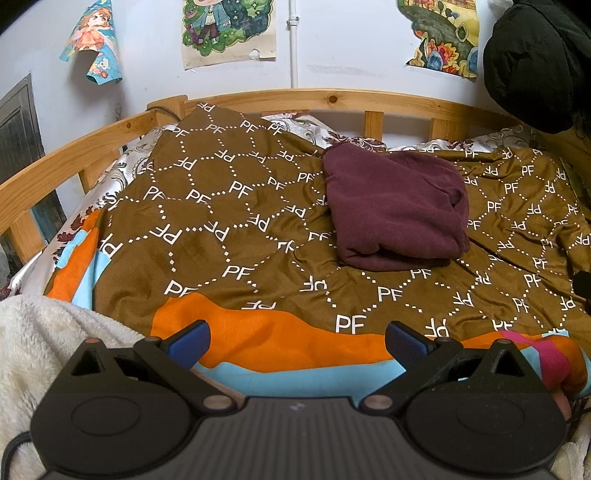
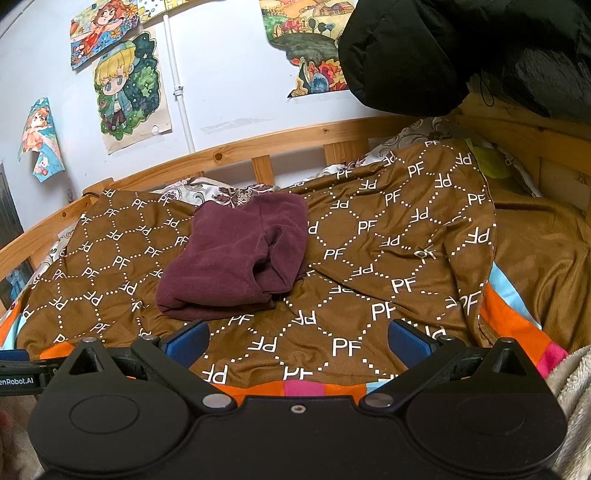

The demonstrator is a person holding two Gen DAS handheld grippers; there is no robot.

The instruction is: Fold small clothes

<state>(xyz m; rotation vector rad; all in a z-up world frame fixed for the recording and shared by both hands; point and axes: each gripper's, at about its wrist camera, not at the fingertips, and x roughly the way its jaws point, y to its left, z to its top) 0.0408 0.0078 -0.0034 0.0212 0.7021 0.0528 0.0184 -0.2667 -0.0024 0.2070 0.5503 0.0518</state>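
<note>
Folded maroon fleece garment (image 1: 393, 206) (image 2: 236, 258) lying on brown "PF"-print blanket w/ orange and blue border (image 1: 229, 236) (image 2: 369, 280), mid-bed, towards far wooden bed rail (image 1: 332, 99) (image 2: 258, 142). Left gripper (image 1: 297, 341) low over blanket's near orange edge, jaws wide apart, nothing held; blue pads (image 1: 192, 345) well short of garment. Right gripper (image 2: 298, 343) likewise: jaws wide, empty, near garment's front edge, not touching. White fluffy throw (image 1: 44, 350) beside left gripper. Cartoon posters (image 1: 229, 29) on wall; black puffy jacket (image 2: 461, 48) hanging at right.
</note>
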